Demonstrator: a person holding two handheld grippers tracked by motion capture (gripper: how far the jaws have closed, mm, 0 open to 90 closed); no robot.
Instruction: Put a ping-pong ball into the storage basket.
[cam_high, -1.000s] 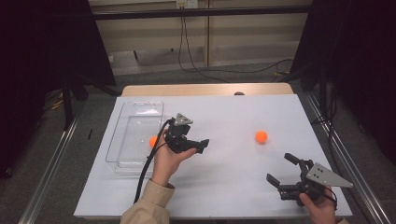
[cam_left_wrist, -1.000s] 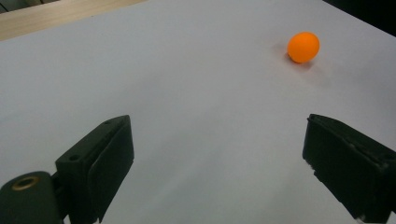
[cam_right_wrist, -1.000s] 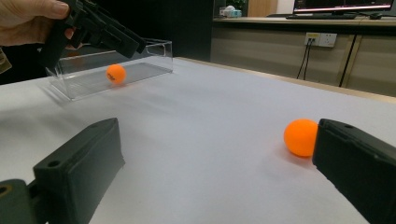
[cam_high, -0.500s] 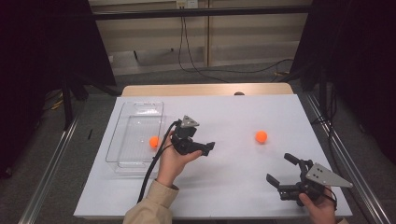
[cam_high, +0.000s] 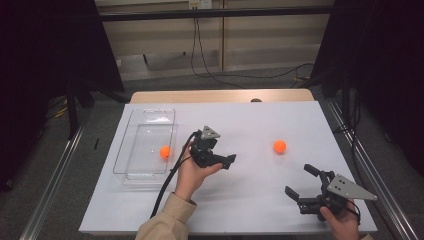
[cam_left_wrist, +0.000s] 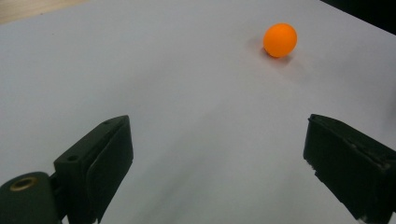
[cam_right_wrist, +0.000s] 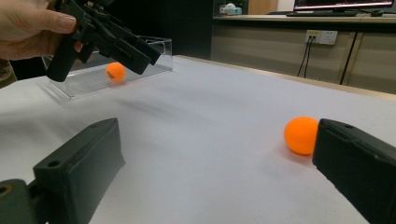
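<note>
An orange ball (cam_high: 279, 146) sits on the white table (cam_high: 250, 200), right of centre; being round, it shows no long axis or heading; since the earlier frame it has kept its place while the left gripper (cam_high: 220, 161) has drifted away from the clear tray (cam_high: 131, 150) toward it, jaws spread and empty, pointing at the ball; a second orange ball (cam_high: 164, 152) lies in the tray; the right gripper (cam_high: 299, 182) rests unmoved near the front edge, jaws wide apart, holding nothing.
</note>
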